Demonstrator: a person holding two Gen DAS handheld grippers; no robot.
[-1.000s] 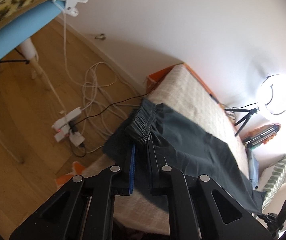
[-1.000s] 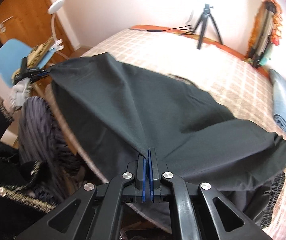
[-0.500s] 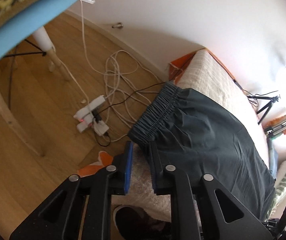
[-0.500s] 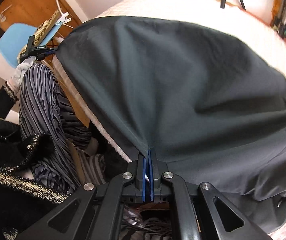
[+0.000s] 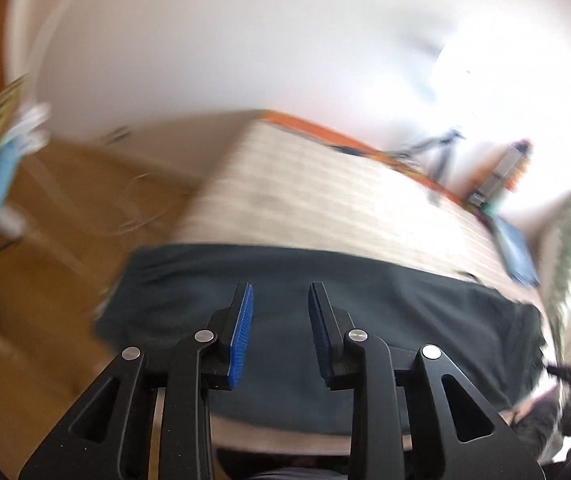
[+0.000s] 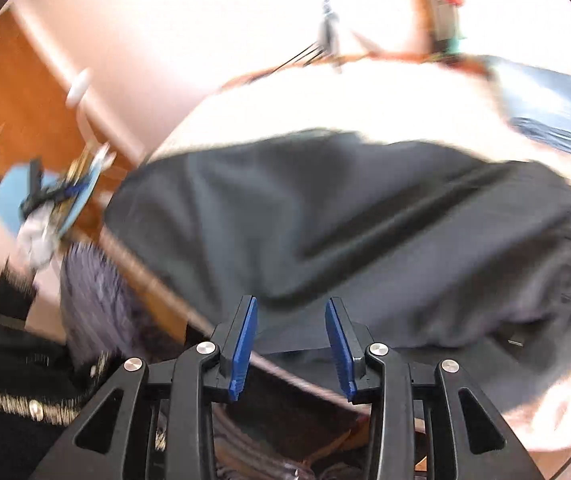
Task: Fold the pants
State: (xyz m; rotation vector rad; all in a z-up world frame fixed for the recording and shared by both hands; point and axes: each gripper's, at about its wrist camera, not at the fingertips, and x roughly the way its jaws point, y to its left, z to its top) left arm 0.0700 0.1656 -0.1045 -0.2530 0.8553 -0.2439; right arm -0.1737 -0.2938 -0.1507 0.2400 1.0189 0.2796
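Released since the earlier frames, dark pants (image 6: 365,232) now lie flat across the checked bed (image 5: 325,200). Left gripper (image 5: 279,332) and right gripper (image 6: 291,346), both at 6 o'clock, are opening with nothing pinched between them. Blue chair (image 6: 17,196) sits at 9 o'clock, folded jeans (image 6: 553,112) at 2 o'clock.

pants (image 5: 365,304) spread on bed (image 5: 317,196), chair (image 6: 45,192) left of bed
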